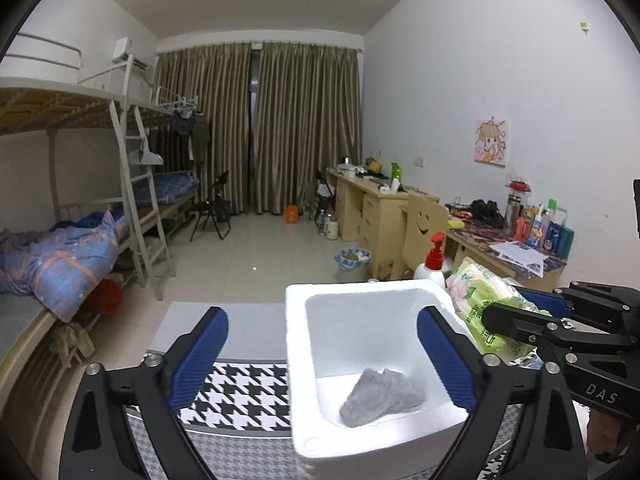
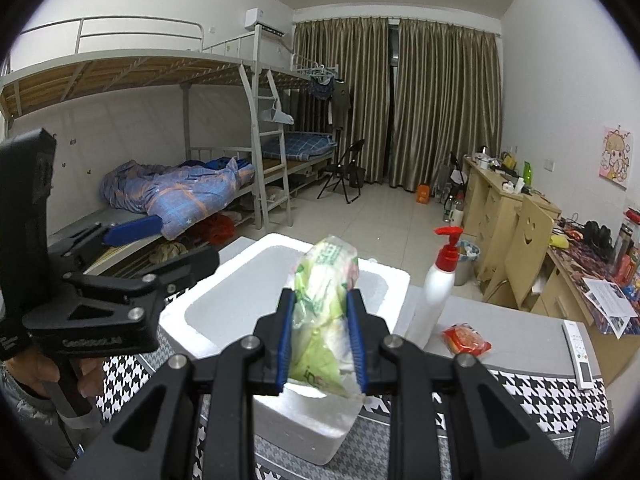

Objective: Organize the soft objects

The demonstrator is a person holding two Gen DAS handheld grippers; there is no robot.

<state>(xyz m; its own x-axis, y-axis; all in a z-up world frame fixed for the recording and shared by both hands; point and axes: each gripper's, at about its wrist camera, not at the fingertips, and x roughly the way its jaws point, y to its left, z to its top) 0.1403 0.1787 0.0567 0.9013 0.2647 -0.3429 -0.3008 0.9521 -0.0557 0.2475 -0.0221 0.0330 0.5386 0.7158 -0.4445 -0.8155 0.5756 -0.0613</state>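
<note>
A white foam box (image 1: 296, 340) stands on a houndstooth-patterned table; a crumpled grey cloth (image 1: 382, 396) lies loose on its floor. My left gripper (image 1: 320, 360) hangs over the box with its blue pads (image 1: 198, 360) spread wide, and the cloth sits below and between them, untouched. My right gripper (image 2: 323, 340) is shut on a green tissue pack (image 2: 324, 300), held just above the box's near right rim (image 2: 304, 420). In the left wrist view the tissue pack (image 1: 484, 304) and right gripper (image 1: 516, 308) show at the box's right side.
A white pump bottle with a red top (image 2: 440, 284) stands right of the box. A red snack packet (image 2: 466, 338) and a white remote (image 2: 578, 354) lie on the table further right. Bunk beds (image 2: 180, 192) line the left wall, desks (image 2: 500, 200) the right.
</note>
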